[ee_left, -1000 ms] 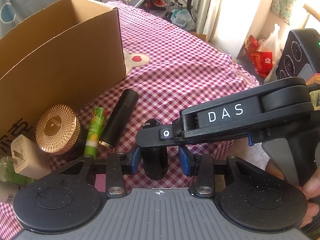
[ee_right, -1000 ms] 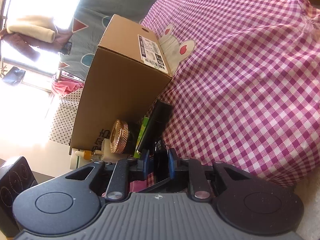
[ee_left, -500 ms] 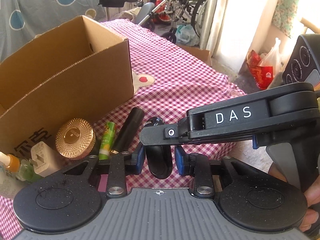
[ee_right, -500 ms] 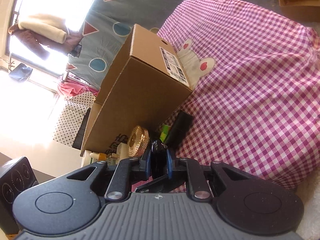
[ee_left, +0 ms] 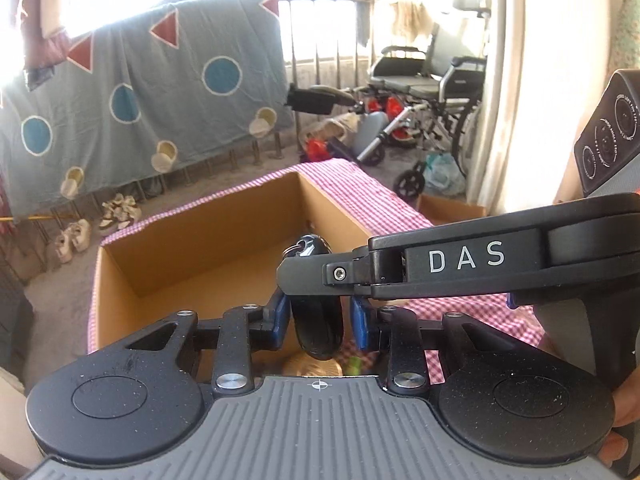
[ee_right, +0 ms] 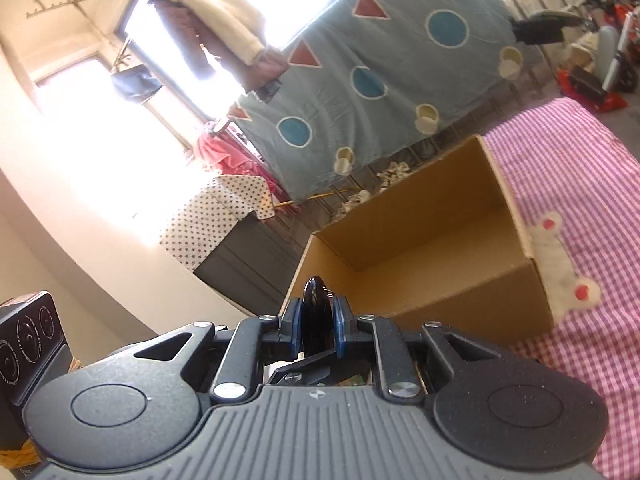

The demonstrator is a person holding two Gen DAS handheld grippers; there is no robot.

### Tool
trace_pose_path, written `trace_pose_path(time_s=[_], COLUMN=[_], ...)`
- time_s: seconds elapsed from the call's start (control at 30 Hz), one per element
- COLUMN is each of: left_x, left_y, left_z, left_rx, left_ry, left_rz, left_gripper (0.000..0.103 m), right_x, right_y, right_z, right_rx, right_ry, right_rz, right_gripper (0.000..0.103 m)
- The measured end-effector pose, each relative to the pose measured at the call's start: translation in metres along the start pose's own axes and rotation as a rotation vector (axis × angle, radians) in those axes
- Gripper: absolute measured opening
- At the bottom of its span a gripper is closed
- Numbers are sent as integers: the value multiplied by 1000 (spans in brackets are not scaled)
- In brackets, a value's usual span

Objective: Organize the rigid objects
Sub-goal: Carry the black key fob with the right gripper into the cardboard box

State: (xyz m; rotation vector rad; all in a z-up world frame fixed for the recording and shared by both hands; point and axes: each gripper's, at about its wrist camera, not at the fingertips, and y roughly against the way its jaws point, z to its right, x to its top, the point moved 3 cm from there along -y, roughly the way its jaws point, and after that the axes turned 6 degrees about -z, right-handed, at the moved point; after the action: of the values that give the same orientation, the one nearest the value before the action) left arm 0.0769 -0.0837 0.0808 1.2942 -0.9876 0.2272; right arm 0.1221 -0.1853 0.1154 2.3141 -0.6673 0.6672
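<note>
Clearly the thing in hand is a black key fob [ee_left: 316, 320], a glossy oval with a small metal ring at its far end. It is held in the air above the near edge of the open cardboard box [ee_left: 200, 240].

The right gripper [ee_right: 316, 320] has its fingers pressed on the fob's two flat faces, so the fob shows edge-on between the blue pads in the right wrist view.

The left gripper [ee_left: 320, 314] has its fingers drawn in close on the fob's two narrow flanks. In the left wrist view the right gripper's arm crosses in front of the fingertips. A sliver of box shows beside the right-hand pad, so I cannot tell whether those fingers really pinch.

The fob's long axis runs up the frame in the left wrist view, in line with the left fingers and ring end away from the camera. The right fingers cross it from the right of the frame.

The box fills the middle of the left wrist view, mouth up, and its floor looks bare as far as it shows. It stands on the bench under a pink checked cloth [ee_right: 580, 200]. It lies ahead of and below the fob, so the coming move likely turns on carrying the fob forward past the near wall before letting go. A gold ribbed lid [ee_left: 312, 364] peeks out below the fob, outside the box.
</note>
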Motion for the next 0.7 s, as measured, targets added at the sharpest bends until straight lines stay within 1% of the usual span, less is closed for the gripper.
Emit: trace_pose_path(time_s=[0.1,0.17,0.27,0.3,0.37,0.5,0.63,0.7], left_x=[15,26,36,34,34,29,26,26], left_y=[0,-10,-30,-37,-55,-90,-120,-129], left_z=[-28,-50,-84,-97,-116,-146,-159,-163], left_rx=[37,48,48,44,43,51,74,99], left_ry=[42,81,148,174,213,258,263,246], left_rz=[-10,-37,-107,-138,-194,-282,-336,-349], left_gripper=[31,31,31,31,31,31,31,34], right_x=[25,40,57,62,68,73,76,78], right_y=[-30,-57,-100,-115,-144,-192,-224,-237], right_z=[-22,-33,-40,-39,-32,-11,17,30], right_rx=[40,60,71,70,66,50,43,41], right_ry=[52,70,69,60,30,-39,-118,-150], right_rz=[-49,-103,-191,-223,-280,-369,-431,-449], right_gripper=[18,18,18,18,18,18,18,18])
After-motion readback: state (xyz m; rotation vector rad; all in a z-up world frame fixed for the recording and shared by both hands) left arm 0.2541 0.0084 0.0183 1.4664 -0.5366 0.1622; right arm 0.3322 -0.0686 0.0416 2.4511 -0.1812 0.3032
